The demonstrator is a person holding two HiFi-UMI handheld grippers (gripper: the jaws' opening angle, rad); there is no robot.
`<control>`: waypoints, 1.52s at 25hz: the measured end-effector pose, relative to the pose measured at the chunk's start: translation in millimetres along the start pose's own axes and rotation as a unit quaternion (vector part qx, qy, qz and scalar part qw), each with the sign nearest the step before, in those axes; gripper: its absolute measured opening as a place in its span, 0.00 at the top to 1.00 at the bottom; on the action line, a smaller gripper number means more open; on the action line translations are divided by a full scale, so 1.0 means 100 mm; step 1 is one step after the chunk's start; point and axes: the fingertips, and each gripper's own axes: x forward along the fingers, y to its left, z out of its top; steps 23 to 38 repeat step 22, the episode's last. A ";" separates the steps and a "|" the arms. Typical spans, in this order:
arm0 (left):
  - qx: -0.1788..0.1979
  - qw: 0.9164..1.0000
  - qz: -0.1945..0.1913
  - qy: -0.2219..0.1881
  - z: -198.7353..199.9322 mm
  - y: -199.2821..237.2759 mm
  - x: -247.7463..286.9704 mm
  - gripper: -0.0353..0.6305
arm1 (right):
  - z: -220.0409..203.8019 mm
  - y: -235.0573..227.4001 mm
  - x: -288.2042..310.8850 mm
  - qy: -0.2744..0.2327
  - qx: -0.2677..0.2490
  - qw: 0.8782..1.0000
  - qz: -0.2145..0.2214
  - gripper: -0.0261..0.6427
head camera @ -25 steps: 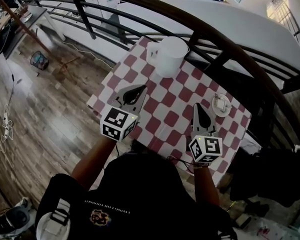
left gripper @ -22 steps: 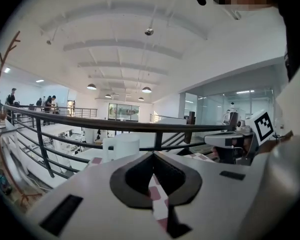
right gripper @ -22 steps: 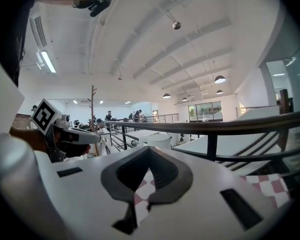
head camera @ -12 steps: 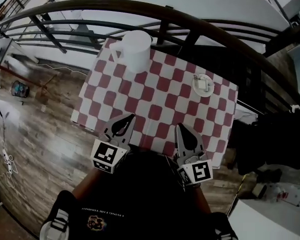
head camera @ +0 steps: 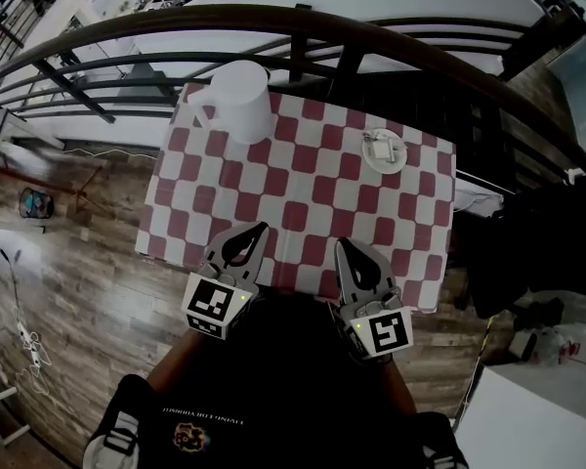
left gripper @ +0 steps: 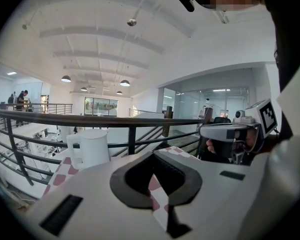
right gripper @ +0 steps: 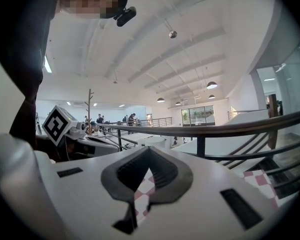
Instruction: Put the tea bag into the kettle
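1. A small table under a red-and-white checked cloth [head camera: 303, 189] stands against a dark metal balcony railing [head camera: 303, 27].
2. The white paper tea bag [head camera: 381, 149] lies on a small round white saucer [head camera: 398, 161] at the far right. The tall white plastic kettle [head camera: 244, 103] stands well apart, far left.
3. The left gripper [head camera: 254, 235] and right gripper [head camera: 345, 252] hover at the near edge, jaws pressed together, empty.
4. Nothing looks done yet: pickup, carry and drop remain.

Kettle and tea bag, well apart
White kettle [head camera: 242, 101] upright, upper left; tea bag [head camera: 382, 149], probably, flat on saucer [head camera: 401, 160], upper right.
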 end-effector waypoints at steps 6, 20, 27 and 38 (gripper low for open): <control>-0.005 1.000 -0.005 -0.002 0.03 -0.03 -0.02 0.95 | 0.01 0.03 -0.01 -0.003 -0.004 1.000 0.002 0.95; -0.004 1.000 -0.003 -0.013 0.11 -0.01 -0.05 0.95 | -0.02 0.05 0.03 0.003 -0.011 1.000 0.004 0.95; -0.003 1.000 -0.004 -0.015 0.12 -0.01 -0.05 0.95 | -0.03 0.05 0.03 0.005 -0.011 1.000 0.003 0.95; -0.003 1.000 -0.004 -0.015 0.12 -0.01 -0.05 0.95 | -0.03 0.05 0.03 0.005 -0.011 1.000 0.003 0.95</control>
